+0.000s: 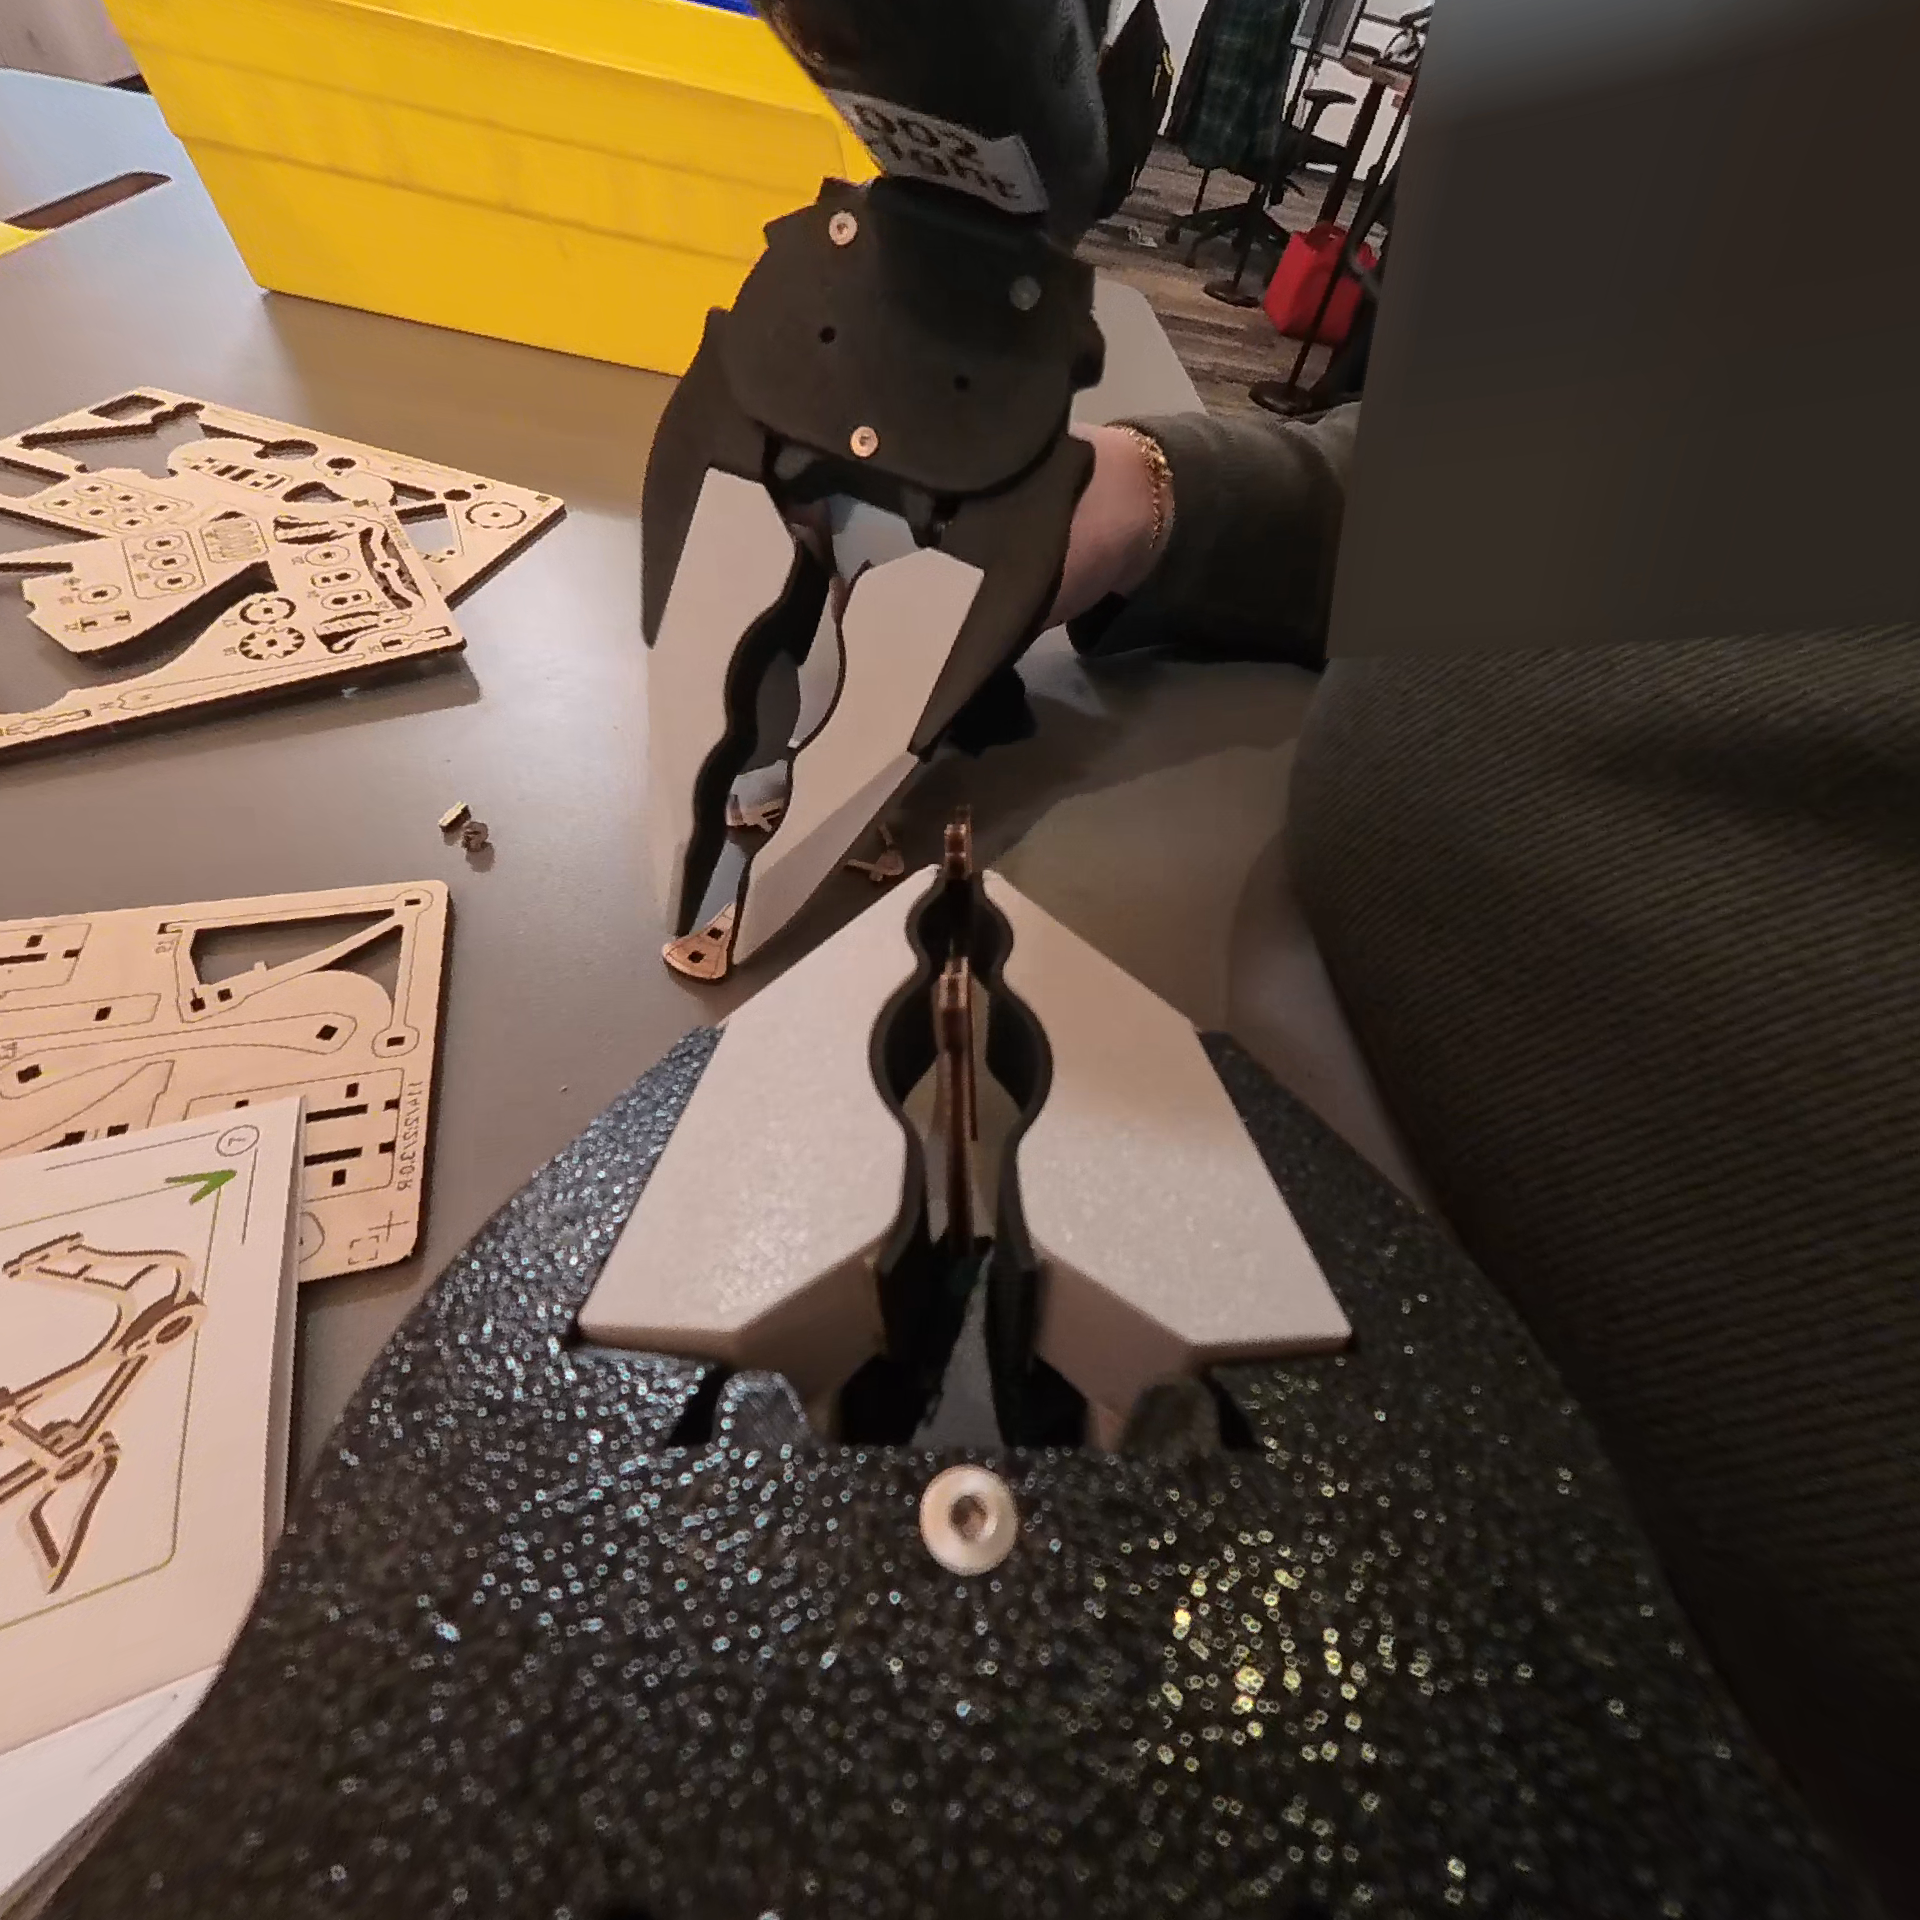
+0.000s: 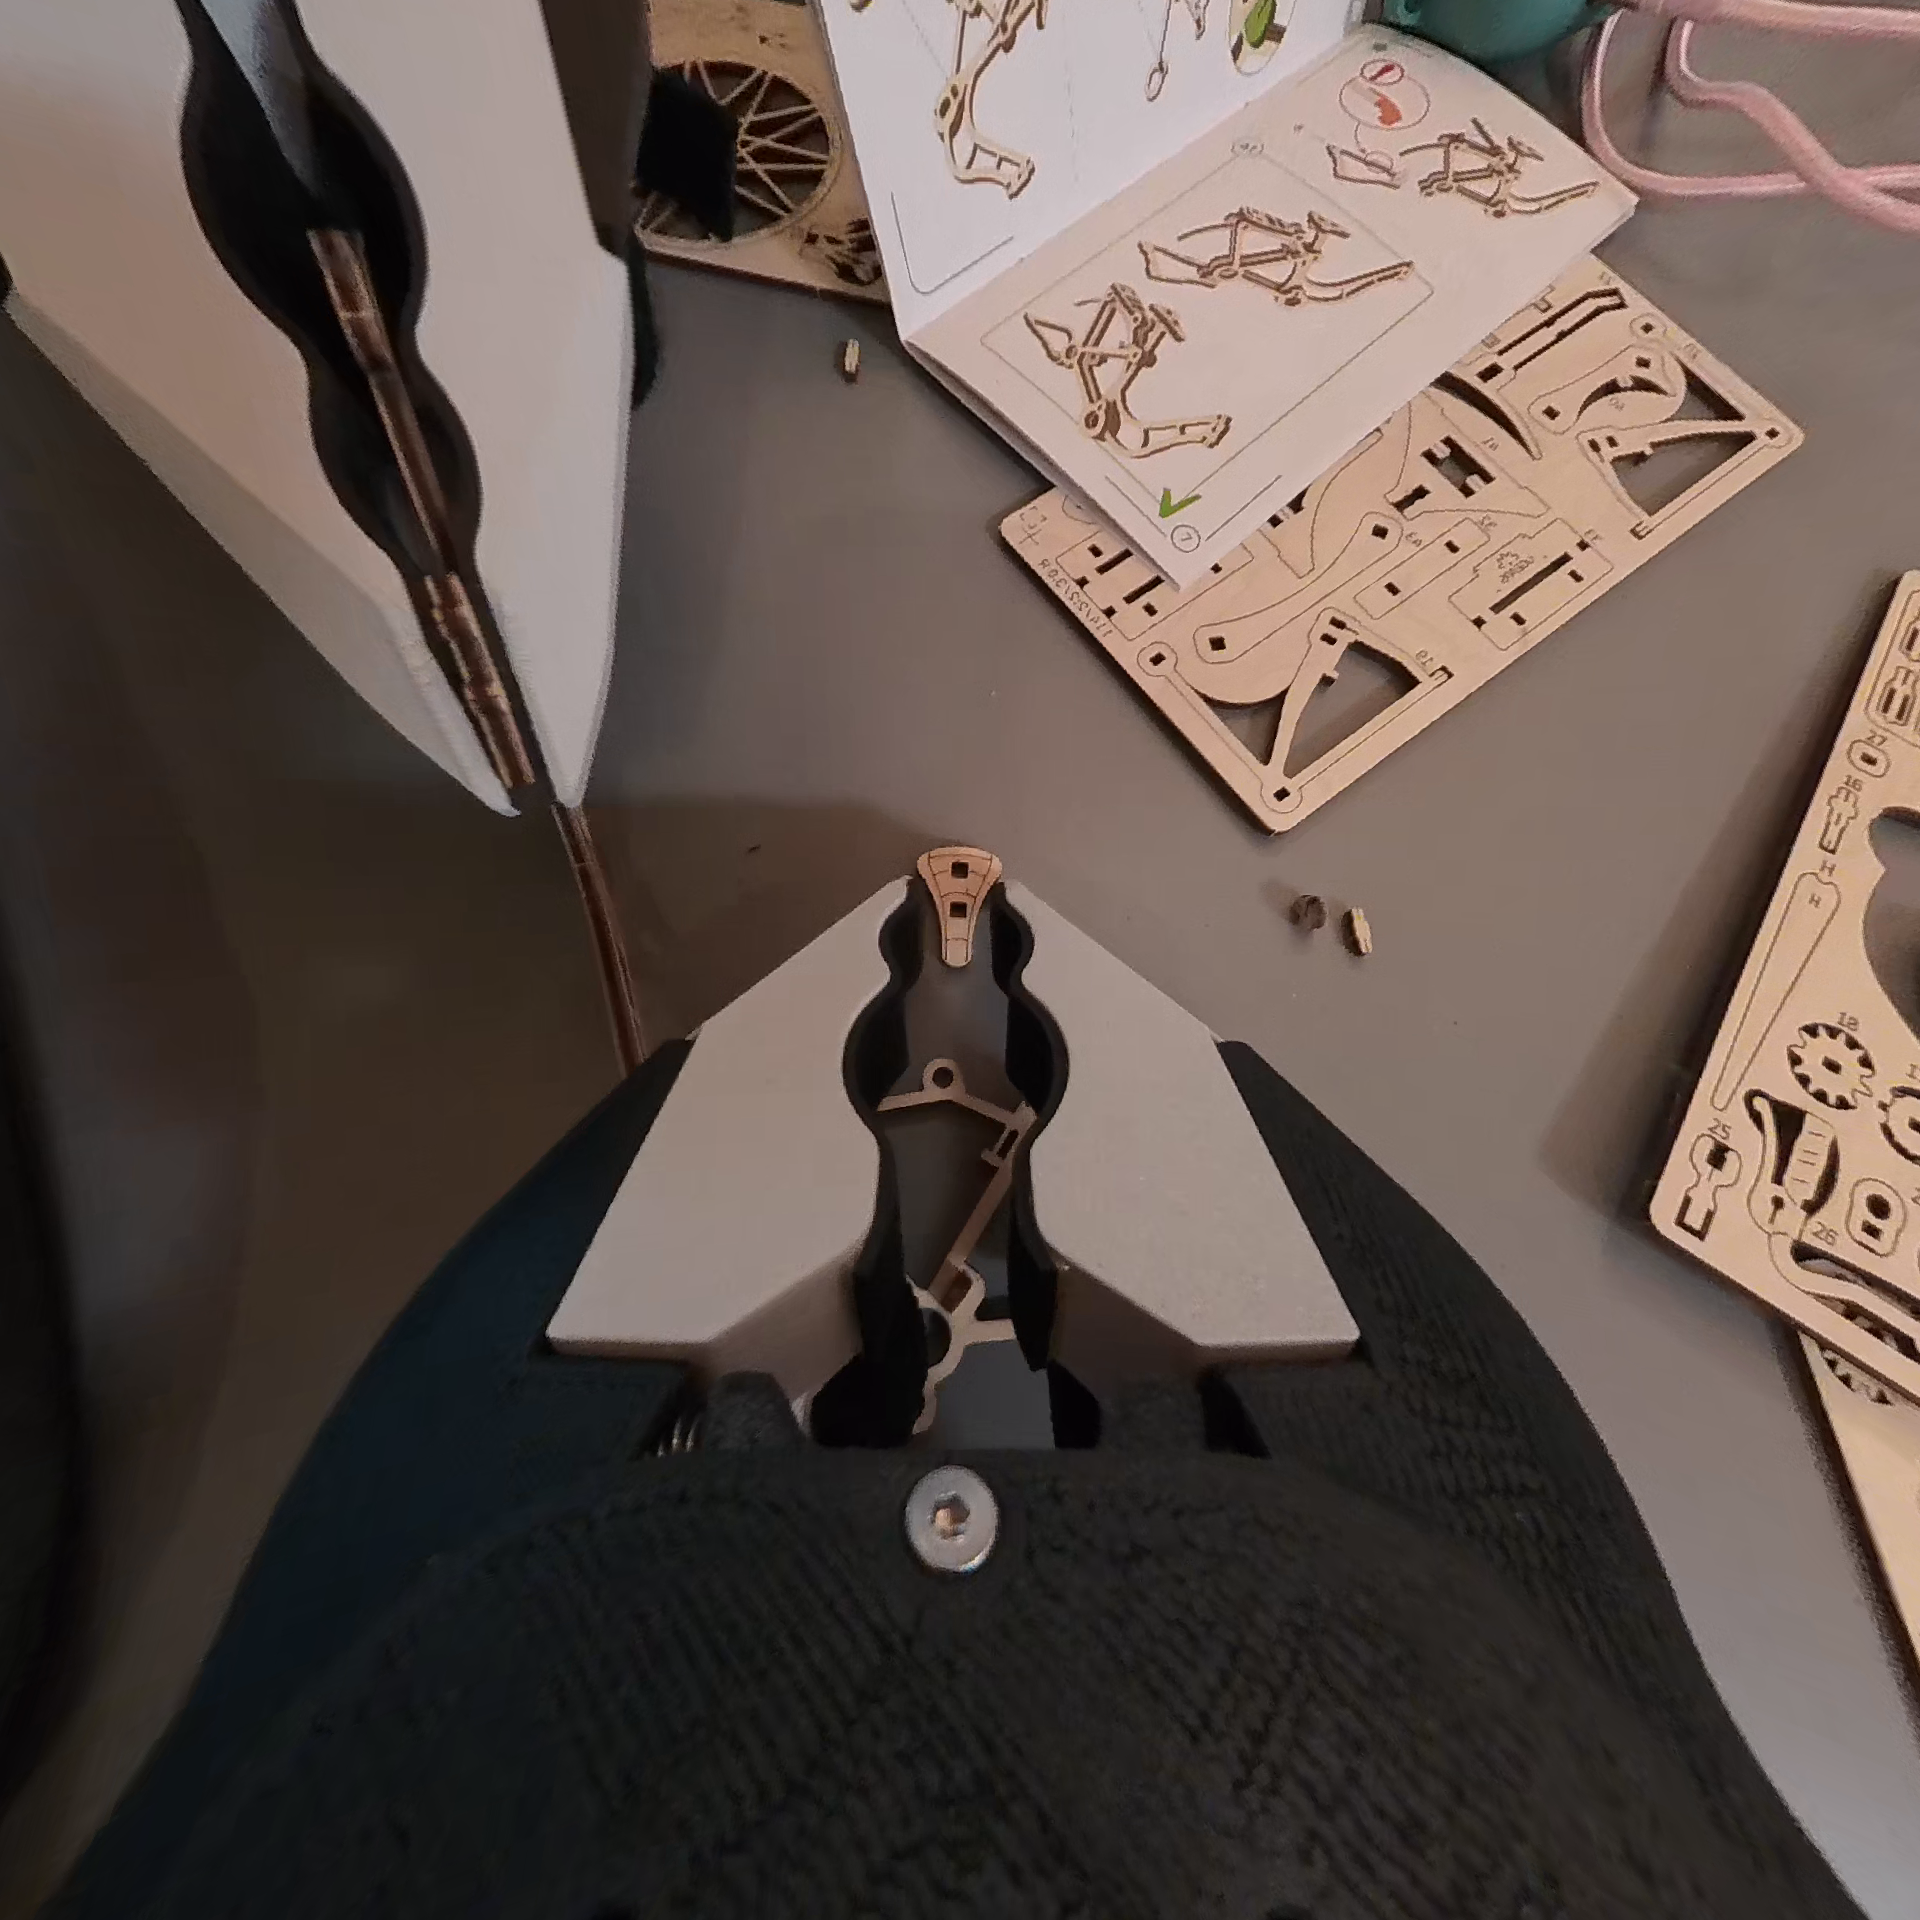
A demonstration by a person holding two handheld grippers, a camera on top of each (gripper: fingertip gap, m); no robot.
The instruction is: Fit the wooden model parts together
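Left gripper (image 1: 956,883) is pinching a thin wooden strip (image 1: 954,1039) edge-on; right gripper (image 2: 961,883) is pinching a fan-tipped wooden part (image 2: 958,894). Number-etched plywood sheets (image 2: 1403,582) are lying under the printed booklet (image 2: 1226,312).

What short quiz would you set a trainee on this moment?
1. True or false: the right gripper is shut on a fan-tipped wooden piece.
2. The bin beyond the wooden sheets is: A red, B yellow, C green.
3. What does the left gripper hold?
Key: 1 true; 2 B; 3 thin wooden parts, seen edge-on between the shut jaws.
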